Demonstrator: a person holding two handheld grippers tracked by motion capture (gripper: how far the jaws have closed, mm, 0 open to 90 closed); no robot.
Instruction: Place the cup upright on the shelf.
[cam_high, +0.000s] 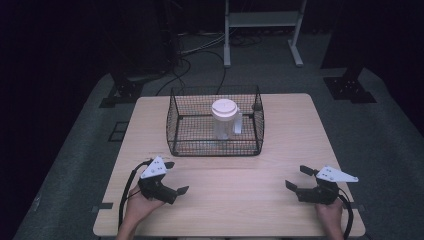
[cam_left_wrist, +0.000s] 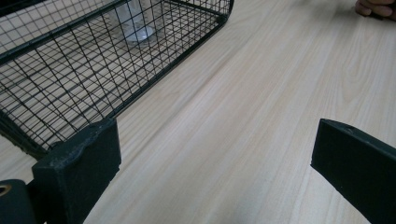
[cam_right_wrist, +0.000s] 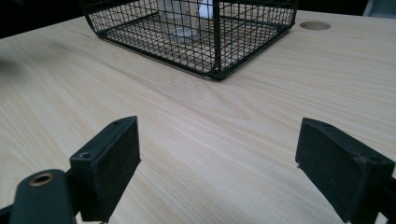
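A black wire basket (cam_high: 175, 120) stands at the middle back of the wooden table (cam_high: 290, 135). Inside it a clear plastic pitcher (cam_high: 223, 120) with a white lid stands upright. My left gripper (cam_high: 176, 177) rests near the front left, open, nothing between its jaws, pointing right. My right gripper (cam_high: 298, 177) sits at the front right, open and empty, pointing left. In the left gripper view the basket (cam_left_wrist: 70, 88) lies just past the left jaw, and the pitcher's base (cam_left_wrist: 133, 23) shows through the mesh. In the right gripper view the basket (cam_right_wrist: 243, 51) stands ahead with the pitcher (cam_right_wrist: 184, 14) inside.
A round cable hole (cam_right_wrist: 314, 25) marks the table beyond the basket in the right gripper view. The other hand (cam_left_wrist: 376, 8) shows far off in the left gripper view. Behind the table stand a white metal frame (cam_high: 262, 30), dark stands and floor cables (cam_high: 200, 55).
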